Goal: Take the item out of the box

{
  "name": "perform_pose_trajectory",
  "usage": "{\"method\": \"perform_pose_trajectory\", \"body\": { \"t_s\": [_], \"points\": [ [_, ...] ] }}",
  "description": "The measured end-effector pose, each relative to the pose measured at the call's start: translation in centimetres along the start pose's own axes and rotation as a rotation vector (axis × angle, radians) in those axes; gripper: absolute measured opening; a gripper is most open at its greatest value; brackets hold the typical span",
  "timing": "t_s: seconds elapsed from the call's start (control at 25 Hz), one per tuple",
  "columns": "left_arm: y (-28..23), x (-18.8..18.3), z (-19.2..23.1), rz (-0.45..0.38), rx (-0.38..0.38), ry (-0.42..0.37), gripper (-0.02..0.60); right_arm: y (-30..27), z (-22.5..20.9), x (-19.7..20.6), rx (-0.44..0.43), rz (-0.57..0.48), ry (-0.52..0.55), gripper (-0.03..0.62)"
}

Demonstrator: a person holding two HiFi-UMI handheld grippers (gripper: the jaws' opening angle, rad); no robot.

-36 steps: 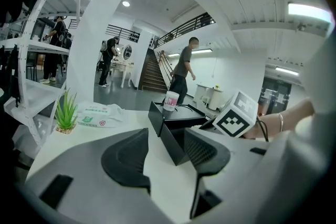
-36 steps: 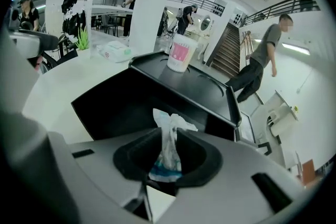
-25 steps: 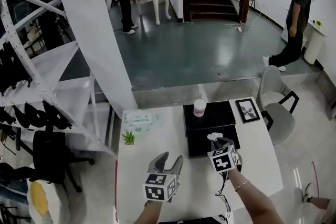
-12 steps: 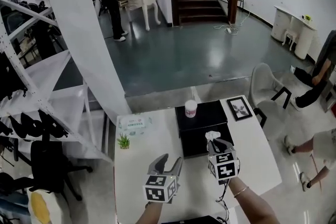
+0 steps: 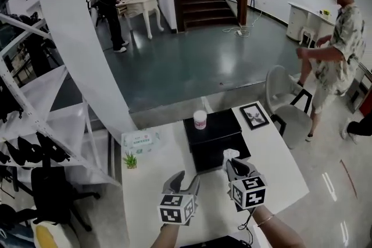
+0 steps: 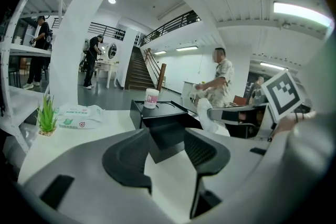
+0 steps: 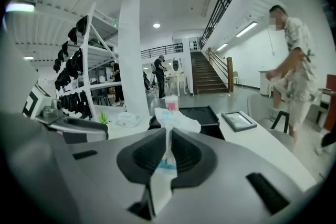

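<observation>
The right gripper [image 7: 168, 136] has its jaws closed tight on a thin white packet [image 7: 177, 120]. The packet stands up between the pads and also hangs out below them. In the head view it is held over the near edge of the black box [image 5: 216, 137]. The left gripper [image 6: 167, 145] is in front of the box, at its near left corner. Its jaws are wide apart and there is nothing between them. A white cup [image 5: 200, 119] stands on the far left corner of the box. A picture frame [image 5: 254, 115] lies just to the right of the box. A pack of wipes [image 5: 139, 139] and a small plant [image 5: 130, 160] are to its left.
</observation>
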State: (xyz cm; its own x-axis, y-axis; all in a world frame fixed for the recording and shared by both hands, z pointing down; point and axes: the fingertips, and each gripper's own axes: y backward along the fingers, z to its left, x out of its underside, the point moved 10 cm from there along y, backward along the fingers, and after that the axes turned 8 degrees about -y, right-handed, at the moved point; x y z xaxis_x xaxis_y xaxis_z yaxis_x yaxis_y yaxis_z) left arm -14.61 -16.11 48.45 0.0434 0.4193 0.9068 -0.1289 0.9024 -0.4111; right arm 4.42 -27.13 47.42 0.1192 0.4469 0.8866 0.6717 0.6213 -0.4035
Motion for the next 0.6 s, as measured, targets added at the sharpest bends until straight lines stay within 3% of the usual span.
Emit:
{"method": "perform_pose_trajectory", "body": {
  "t_s": [0.2,0.6],
  "points": [
    [0.2,0.0,-0.7,0.007,0.019,-0.02,0.193,2.2,0.3,0.4,-0.016,-0.036,-0.089,0.029],
    [0.4,0.0,-1.0,0.004,0.055,-0.04,0.193,5.9,0.6,1.3,0.011,-0.106,-0.171,0.028]
  ]
}}
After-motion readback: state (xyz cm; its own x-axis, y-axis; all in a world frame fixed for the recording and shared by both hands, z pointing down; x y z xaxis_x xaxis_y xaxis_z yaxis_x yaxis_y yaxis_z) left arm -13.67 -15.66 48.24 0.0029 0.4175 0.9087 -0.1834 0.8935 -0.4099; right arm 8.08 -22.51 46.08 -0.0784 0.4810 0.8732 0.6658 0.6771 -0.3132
